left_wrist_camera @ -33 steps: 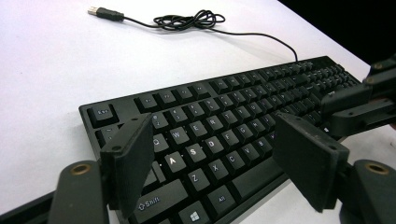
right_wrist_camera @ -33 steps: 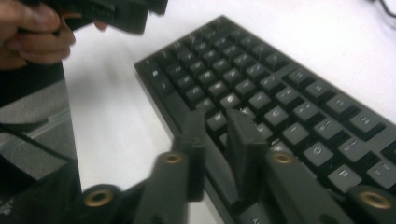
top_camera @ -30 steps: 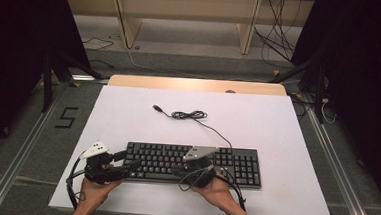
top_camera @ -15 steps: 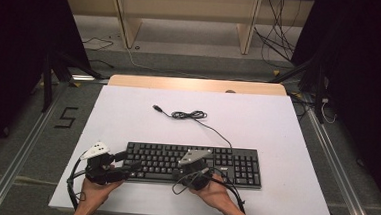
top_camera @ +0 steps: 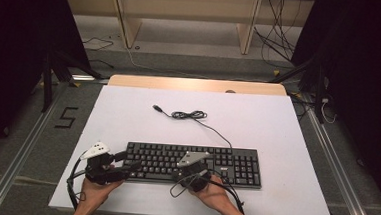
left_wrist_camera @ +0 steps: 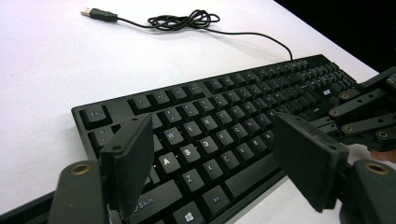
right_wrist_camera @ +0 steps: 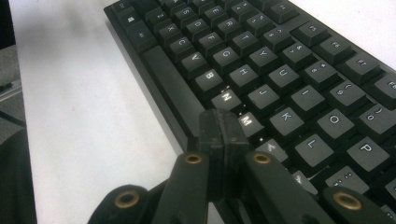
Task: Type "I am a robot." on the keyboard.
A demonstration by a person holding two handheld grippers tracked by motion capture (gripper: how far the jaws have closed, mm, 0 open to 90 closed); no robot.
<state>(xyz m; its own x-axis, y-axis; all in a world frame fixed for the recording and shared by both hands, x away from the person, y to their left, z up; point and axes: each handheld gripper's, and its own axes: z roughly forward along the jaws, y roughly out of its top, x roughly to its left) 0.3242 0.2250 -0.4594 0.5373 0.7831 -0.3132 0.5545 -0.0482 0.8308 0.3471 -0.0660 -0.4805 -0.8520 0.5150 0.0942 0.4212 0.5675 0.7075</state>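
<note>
Right gripper (top_camera: pixel 190 173) has slid a touch leftward along the front edge of the keyboard (top_camera: pixel 235 163) since a second ago, and its jaws are pressed flat together with nothing between them, tips over the bottom letter row beside the M key (right_wrist_camera: pixel 246 121). Left gripper (top_camera: pixel 127 163) hasn't budged: jaws wide apart, straddling the keyboard's left end, pads clear of the keys. Beyond both grippers, the keyboard's cable (top_camera: pixel 193 115) lies coiled on the white table (top_camera: pixel 287 128), unchanged. Whether the right tips actually touch a key is hard to make out; the right gripper's own jaws hide the keys under them.
</note>
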